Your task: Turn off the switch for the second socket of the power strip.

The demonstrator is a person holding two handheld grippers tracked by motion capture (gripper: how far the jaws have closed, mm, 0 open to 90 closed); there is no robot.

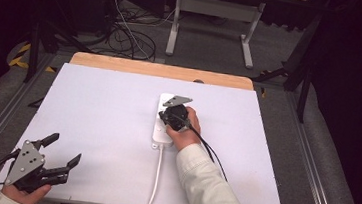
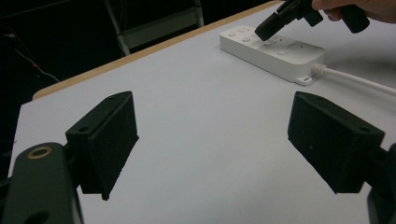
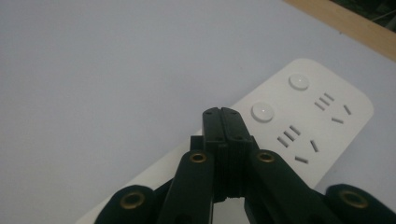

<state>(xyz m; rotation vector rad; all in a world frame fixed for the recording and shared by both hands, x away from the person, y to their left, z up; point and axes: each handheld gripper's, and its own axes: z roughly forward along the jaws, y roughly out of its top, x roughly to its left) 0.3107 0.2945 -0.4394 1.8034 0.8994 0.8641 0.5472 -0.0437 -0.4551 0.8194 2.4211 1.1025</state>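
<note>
Two grippers show in the high view: the right gripper (image 1: 172, 112) hangs over the white power strip (image 1: 162, 130) mid-desk, the left gripper (image 1: 61, 152) idles near-left, jaws wide and empty. Its own view confirms that. Right gripper view: jaws closed on nothing, tips beside a round switch (image 3: 262, 111); pressing looks underway, not finished.

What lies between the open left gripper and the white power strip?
Only bare white tabletop separates the left gripper from the white power strip, as the left gripper view shows.

Black jaws w/ brass screws, grey plates, pale sleeve (image 1: 210, 190)
</note>
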